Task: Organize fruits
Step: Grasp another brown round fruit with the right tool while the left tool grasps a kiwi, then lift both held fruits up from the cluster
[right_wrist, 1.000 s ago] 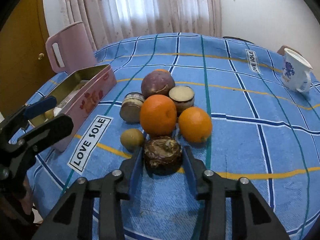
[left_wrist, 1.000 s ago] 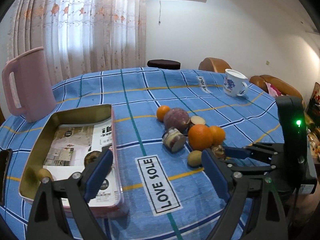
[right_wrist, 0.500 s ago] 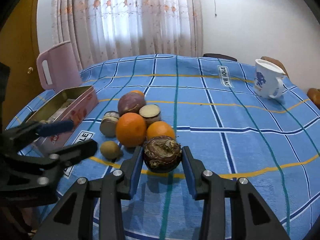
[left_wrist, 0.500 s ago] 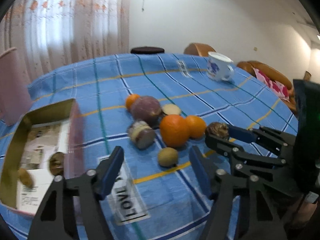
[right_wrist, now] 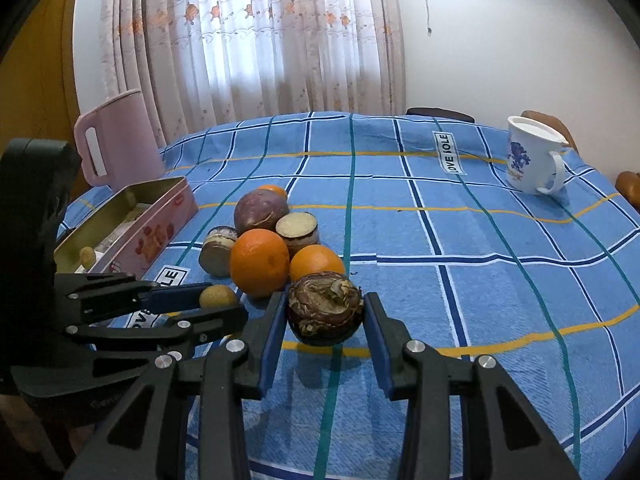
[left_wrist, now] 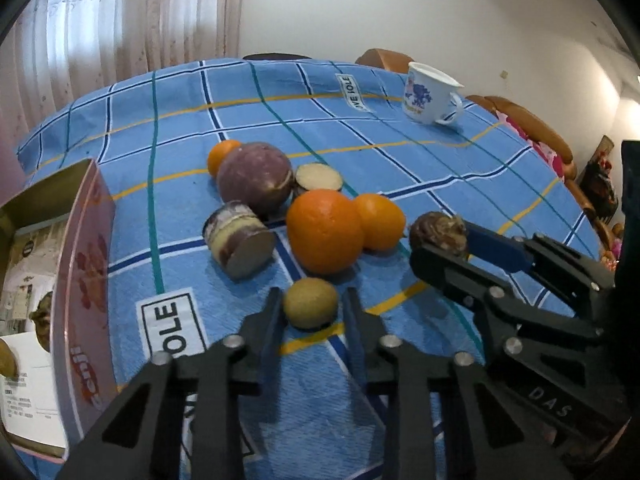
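Left wrist view: left gripper (left_wrist: 312, 312) bracketing the kiwi (left_wrist: 311, 307) on the tablecloth (left_wrist: 400, 152), fingers flanking both sides; contact unclear, so cannot tell if clenched. Oranges (left_wrist: 326, 230) and cut purple yam (left_wrist: 239, 240) lying just beyond the tips, pink tin (left_wrist: 82, 288) sitting off to the left.

Right wrist view: right gripper (right_wrist: 325, 312) clamping the shrivelled brown passion fruit (right_wrist: 325, 307), pads pressing both flanks, shadow underneath suggesting a lift off the cloth.

Handling guess: both fruits light and round, kiwi soft and prone to rolling. Gripping across the widest middle, keeping squeeze gentle.
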